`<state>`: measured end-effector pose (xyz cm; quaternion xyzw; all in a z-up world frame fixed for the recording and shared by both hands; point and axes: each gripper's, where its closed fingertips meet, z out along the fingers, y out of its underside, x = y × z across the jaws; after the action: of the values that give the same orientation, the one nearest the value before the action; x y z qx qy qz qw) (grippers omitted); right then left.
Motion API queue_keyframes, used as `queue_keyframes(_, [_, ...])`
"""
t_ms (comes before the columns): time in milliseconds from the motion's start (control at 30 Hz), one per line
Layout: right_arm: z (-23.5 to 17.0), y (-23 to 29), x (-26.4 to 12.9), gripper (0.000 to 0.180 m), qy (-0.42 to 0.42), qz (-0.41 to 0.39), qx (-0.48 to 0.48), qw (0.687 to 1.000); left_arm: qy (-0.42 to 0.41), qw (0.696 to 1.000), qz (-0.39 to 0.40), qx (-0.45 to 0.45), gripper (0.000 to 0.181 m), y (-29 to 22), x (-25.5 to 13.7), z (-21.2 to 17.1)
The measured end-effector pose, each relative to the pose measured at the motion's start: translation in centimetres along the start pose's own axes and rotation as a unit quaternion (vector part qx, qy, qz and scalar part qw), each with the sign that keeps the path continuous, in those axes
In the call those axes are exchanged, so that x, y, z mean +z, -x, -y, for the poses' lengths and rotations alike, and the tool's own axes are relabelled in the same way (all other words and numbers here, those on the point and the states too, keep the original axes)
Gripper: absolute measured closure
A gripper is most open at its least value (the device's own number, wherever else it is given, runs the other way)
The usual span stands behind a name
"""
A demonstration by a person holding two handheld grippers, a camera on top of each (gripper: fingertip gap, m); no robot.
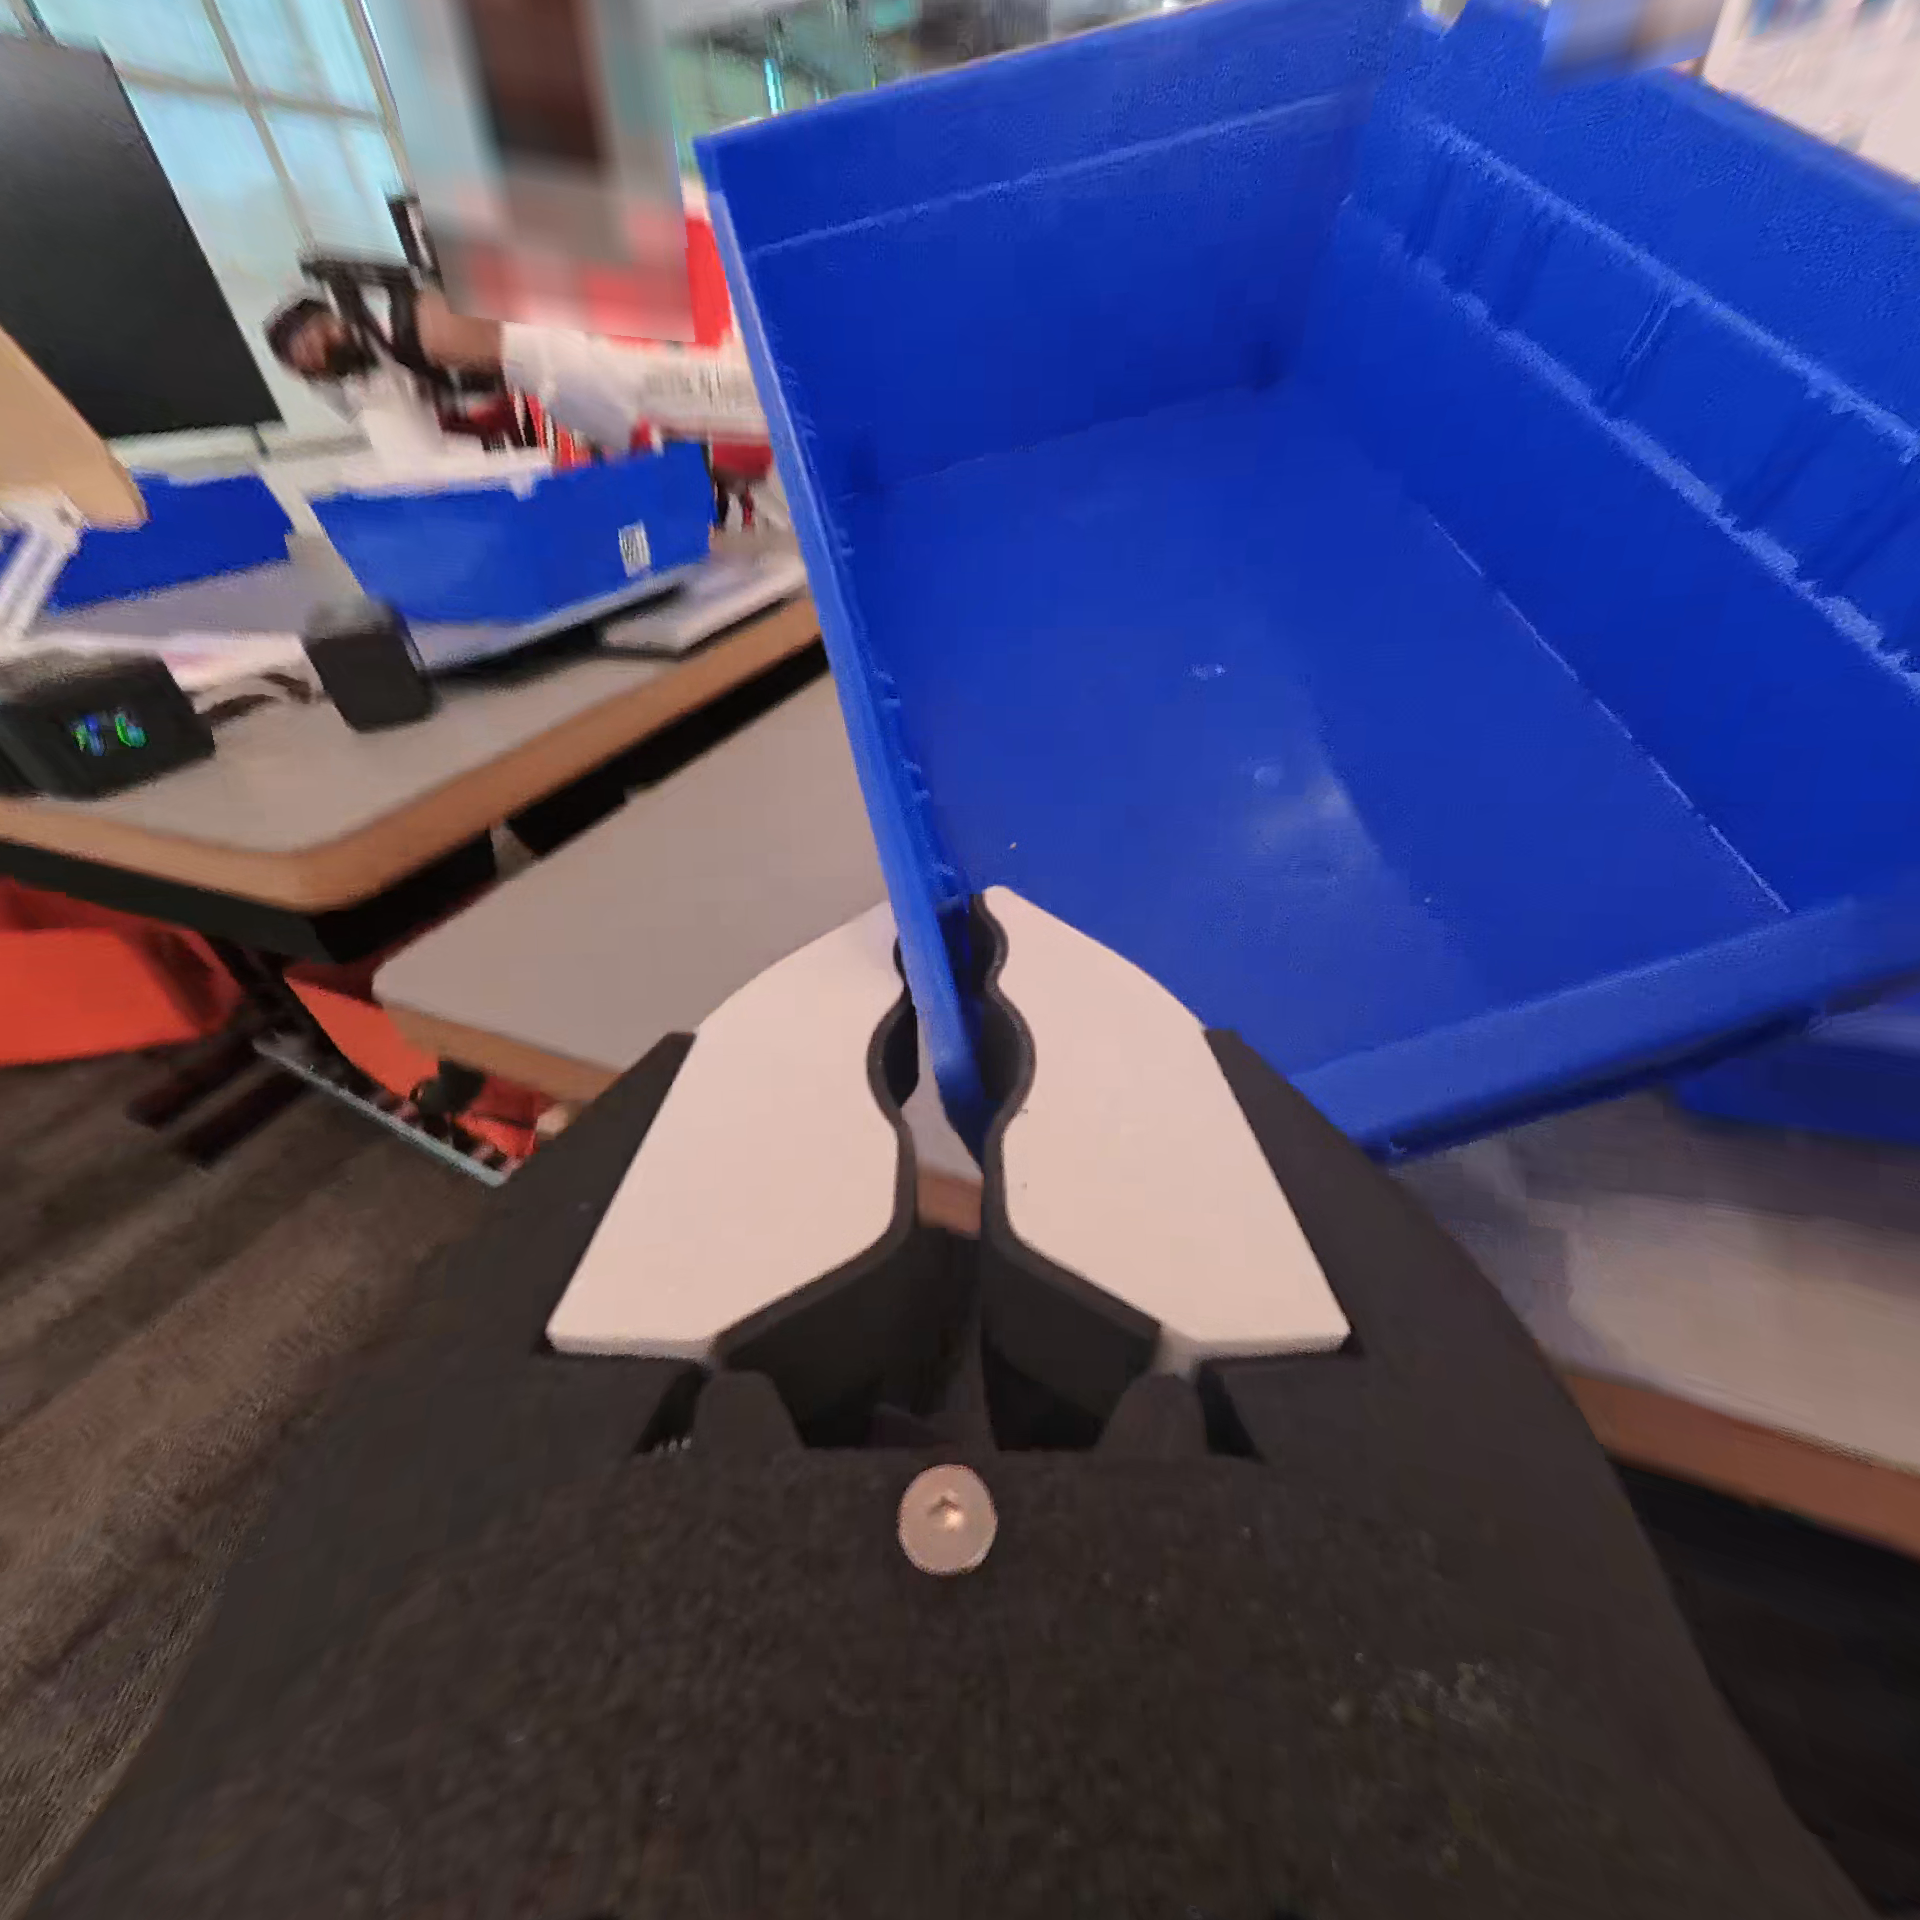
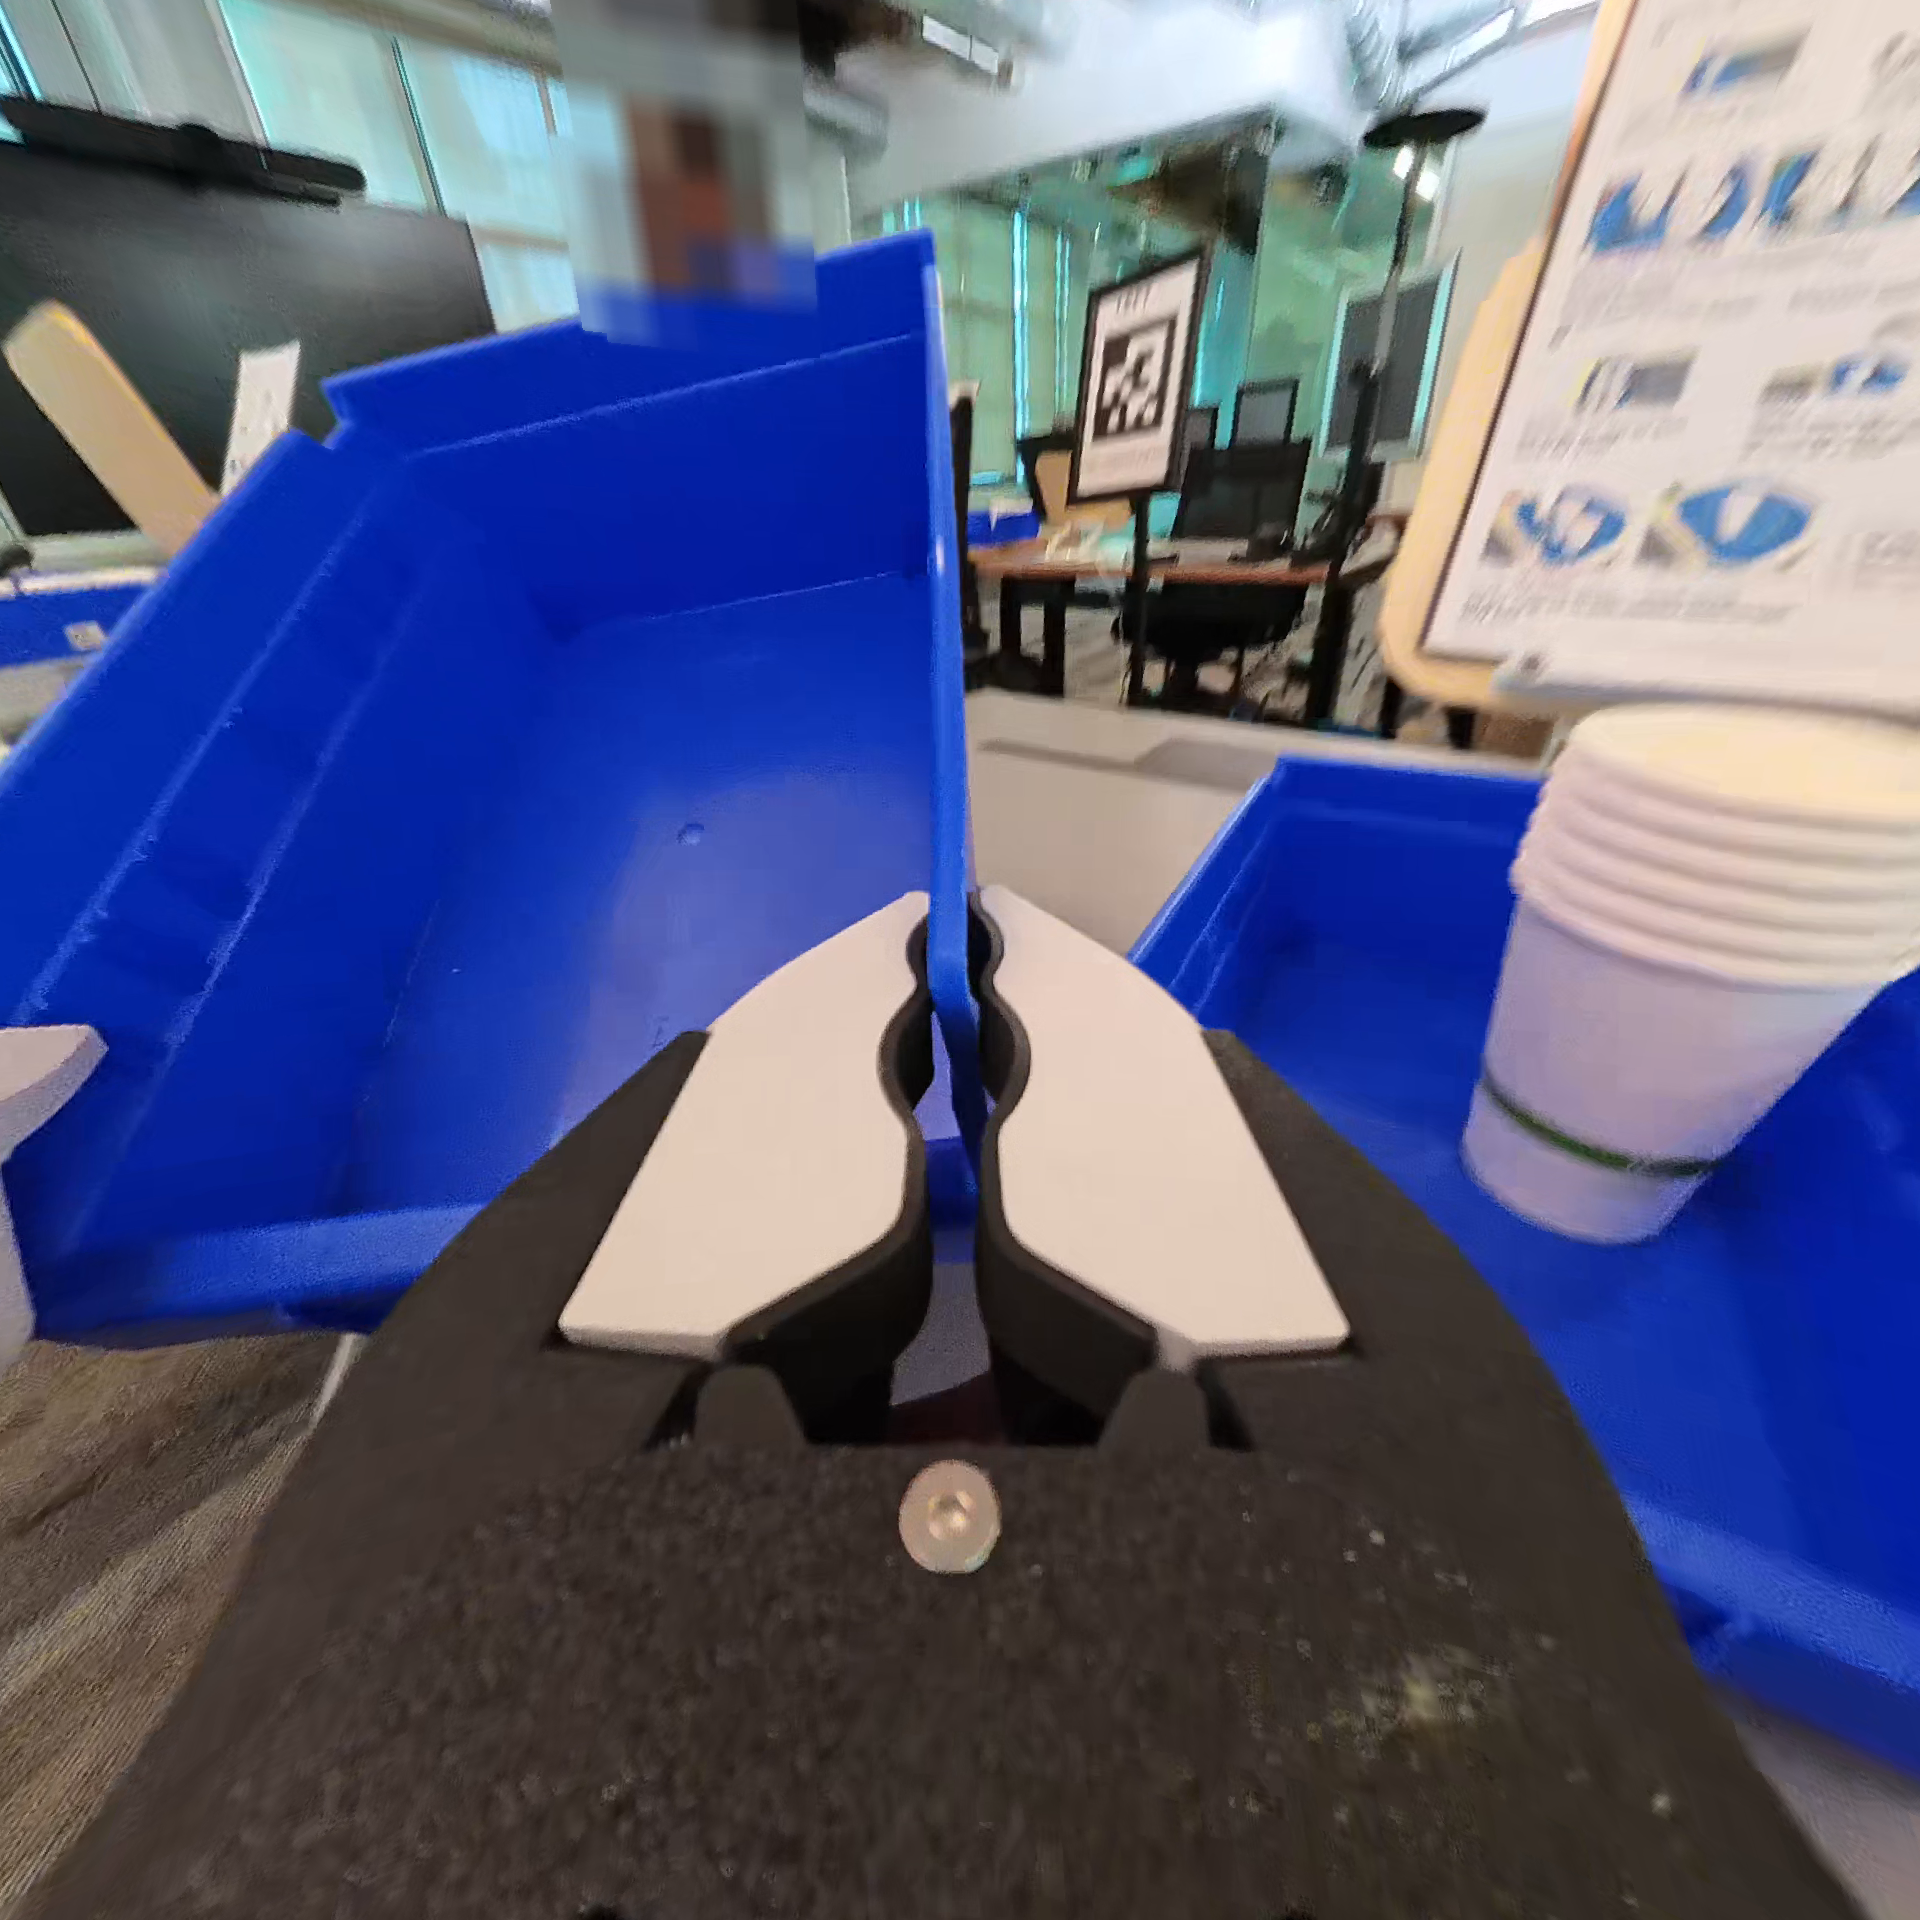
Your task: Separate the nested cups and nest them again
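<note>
An empty blue plastic bin point(image 1: 1299, 727) is held tilted between both grippers above the grey table. My left gripper point(image 1: 951, 914) is shut on the bin's left wall, with both pads pressed on the thin blue edge. My right gripper point(image 2: 954, 904) is shut on the right wall of the same bin point(image 2: 520, 831). A stack of several nested white paper cups point(image 2: 1683, 935) stands upright in a second blue bin point(image 2: 1351, 935) to the right of my right gripper. A white fingertip point(image 2: 42, 1049) of the left gripper shows at the left edge of the right wrist view.
A further table on the left carries other blue bins point(image 1: 499, 540) and a black device point(image 1: 94, 727). A person sits behind that table. A poster board point(image 2: 1714, 343) stands behind the cups. Carpet floor lies below the table edge point(image 1: 623, 1060).
</note>
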<state>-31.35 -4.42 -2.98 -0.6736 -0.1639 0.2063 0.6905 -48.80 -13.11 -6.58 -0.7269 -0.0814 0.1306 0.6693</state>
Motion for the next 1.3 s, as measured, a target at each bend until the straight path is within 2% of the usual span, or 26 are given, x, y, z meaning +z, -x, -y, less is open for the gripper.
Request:
queue_keyframes(167, [7.5, -6.0, -2.4, 0.176, -0.082, -0.052, -0.017, 0.995, -0.091, 0.995, -0.045, 0.024, 0.176, -5.1, 0.7, 9.2])
queue_keyframes(300, [13.1, -13.8, -6.7, 0.177, -0.12, -0.127, -0.029, 0.984, -0.141, 0.982, -0.122, 0.04, 0.175, -13.5, 1.0, 15.2])
queue_keyframes(433, [16.0, -22.4, -11.9, 0.177, -0.127, -0.21, -0.044, 0.968, -0.153, 0.969, -0.192, 0.04, 0.175, -23.5, 0.8, 18.5])
queue_keyframes(533, [16.5, -29.0, -15.8, 0.177, -0.118, -0.27, -0.05, 0.954, -0.15, 0.958, -0.24, 0.038, 0.175, -31.5, 0.7, 19.3])
queue_keyframes(667, [14.3, -37.6, -20.7, 0.177, -0.073, -0.329, -0.042, 0.94, -0.121, 0.943, -0.307, 0.037, 0.175, -42.2, 0.0, 17.6])
queue_keyframes(800, [8.9, -44.5, -24.6, 0.177, -0.01, -0.375, 0.004, 0.927, -0.064, 0.934, -0.345, 0.066, 0.175, -51.2, -0.5, 12.4])
queue_keyframes(900, [4.5, -48.4, -26.0, 0.177, 0.027, -0.389, 0.029, 0.92, -0.019, 0.928, -0.365, 0.077, 0.175, -55.8, -0.3, 8.2])
queue_keyframes(1033, [-0.6, -51.9, -25.7, 0.177, 0.086, -0.369, 0.074, 0.923, 0.036, 0.925, -0.368, 0.086, 0.176, -58.9, 0.1, 3.9])
queue_keyframes(1133, [-1.9, -53.0, -25.3, 0.177, 0.115, -0.359, 0.055, 0.925, 0.065, 0.921, -0.375, 0.082, 0.175, -60.0, 0.6, 1.9])
queue_keyframes(1300, [-4.0, -54.1, -24.9, 0.177, 0.144, -0.347, 0.075, 0.924, 0.097, 0.915, -0.384, 0.075, 0.172, -60.7, 0.7, 0.1])
